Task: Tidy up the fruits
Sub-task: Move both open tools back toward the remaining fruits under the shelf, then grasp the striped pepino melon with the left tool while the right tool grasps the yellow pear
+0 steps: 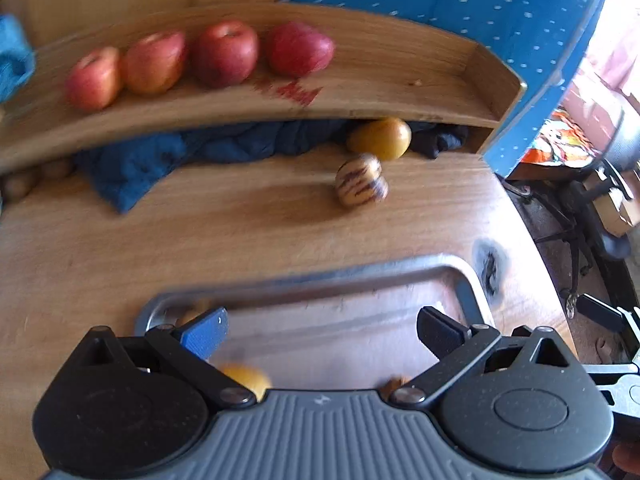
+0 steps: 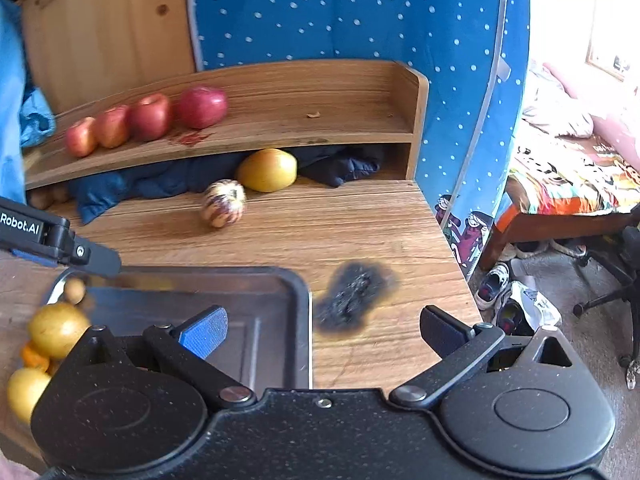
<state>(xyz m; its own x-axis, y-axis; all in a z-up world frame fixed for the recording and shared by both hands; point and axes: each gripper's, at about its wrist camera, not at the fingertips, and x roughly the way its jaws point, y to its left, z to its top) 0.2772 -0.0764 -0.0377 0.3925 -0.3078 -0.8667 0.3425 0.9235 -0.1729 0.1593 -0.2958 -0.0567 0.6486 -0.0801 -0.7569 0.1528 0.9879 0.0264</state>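
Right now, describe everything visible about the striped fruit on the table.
The striped fruit is roundish, cream-coloured with dark purple streaks running along its skin. It lies alone on the bare wooden table, in front of the shelf's lower opening, just ahead of the yellow fruit and apparently not touching it. Neither gripper is near it; it sits beyond the metal tray.

claw (image 1: pixel 322 330) open over tray (image 1: pixel 466 280), four apples (image 1: pixel 224 54) shelved
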